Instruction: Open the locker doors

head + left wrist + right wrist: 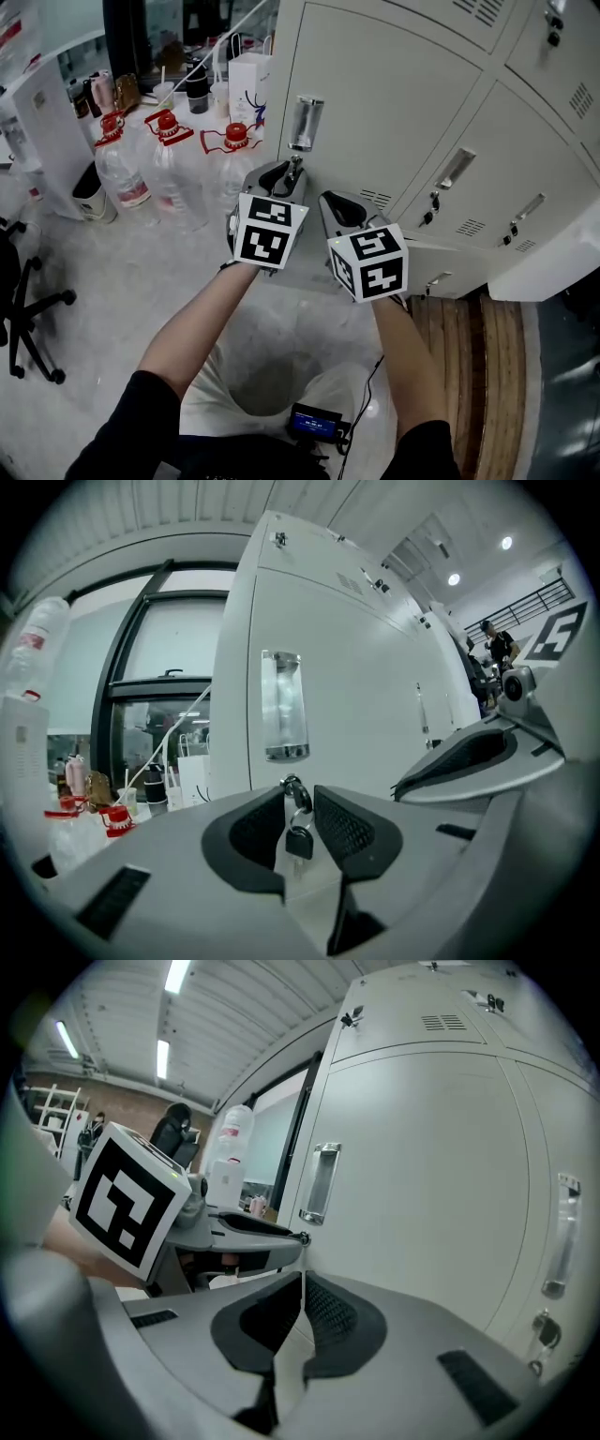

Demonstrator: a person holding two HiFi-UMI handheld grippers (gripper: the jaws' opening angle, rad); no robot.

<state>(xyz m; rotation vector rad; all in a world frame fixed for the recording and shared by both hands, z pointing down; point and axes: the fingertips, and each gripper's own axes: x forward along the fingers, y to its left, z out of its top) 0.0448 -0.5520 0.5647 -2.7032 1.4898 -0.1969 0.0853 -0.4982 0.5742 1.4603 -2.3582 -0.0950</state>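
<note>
White lockers stand in front of me, and the doors I can see are closed. The nearest door carries a clear upright handle with a lock below it. A key with a ring and a small dark fob hangs from that lock. My left gripper is open with the key between its pads, which do not press on it; the head view shows the left gripper at the lock. My right gripper is shut on nothing, close to the same door, and sits to the right of the left one as the right gripper.
Three big water bottles with red caps and a white paper bag stand left of the lockers. A bin lined with a white bag is at my feet. An office chair is far left; wooden boards lie at the right.
</note>
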